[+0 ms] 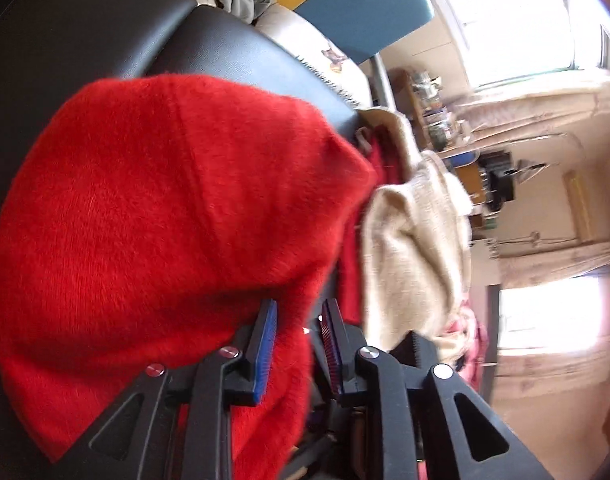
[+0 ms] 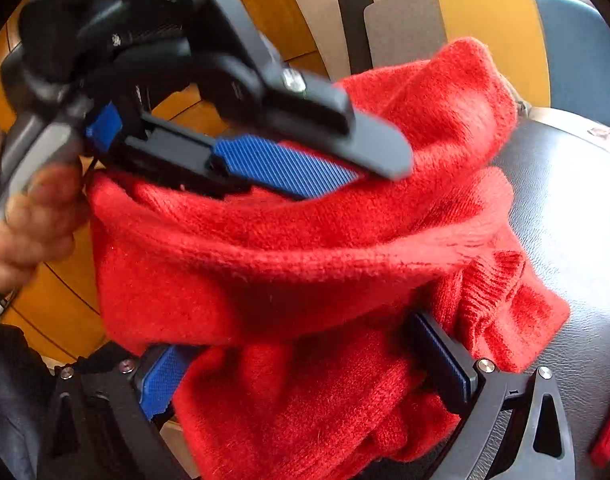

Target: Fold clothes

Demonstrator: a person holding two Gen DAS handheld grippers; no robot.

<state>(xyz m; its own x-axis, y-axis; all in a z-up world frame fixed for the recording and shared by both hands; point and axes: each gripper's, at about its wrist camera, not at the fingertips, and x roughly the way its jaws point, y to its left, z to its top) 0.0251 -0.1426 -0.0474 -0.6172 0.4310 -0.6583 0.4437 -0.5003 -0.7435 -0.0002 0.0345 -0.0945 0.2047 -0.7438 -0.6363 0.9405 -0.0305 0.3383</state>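
Red sweater [image 1: 157, 216] covers black padded surface [image 1: 105, 28].

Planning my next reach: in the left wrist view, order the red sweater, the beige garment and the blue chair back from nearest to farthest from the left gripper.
1. Red sweater: between the left gripper's fingers.
2. Beige garment: just right, beyond the fingertips.
3. Blue chair back: far, top of view.

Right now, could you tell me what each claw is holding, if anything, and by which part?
Both hold the red sweater. The left claw pinches a folded upper edge. The right claw has bunched fabric between its open fingers; a firm grip cannot be told.
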